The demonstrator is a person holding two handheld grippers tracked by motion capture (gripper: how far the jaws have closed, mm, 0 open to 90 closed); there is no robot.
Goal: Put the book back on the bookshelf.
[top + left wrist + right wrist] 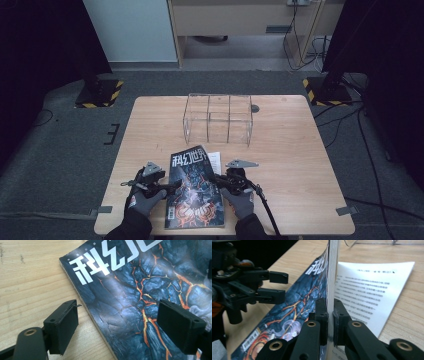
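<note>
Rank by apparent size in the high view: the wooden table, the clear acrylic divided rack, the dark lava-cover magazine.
1. Wooden table, by far the largest.
2. Clear acrylic divided rack and dark lava-cover magazine: they look similar in area, and the magazine lies nearer the camera, so no ranking between them.

The magazine (196, 189) had a glossy paper cover printed with dark cracked rock, and its inner pages (367, 297) were matt white paper. The table (295, 165) was pale wood with visible grain, and the rack (218, 119) on it looked like clear, smooth plastic. The gripper pads (65, 325) were matt black plastic.
</note>
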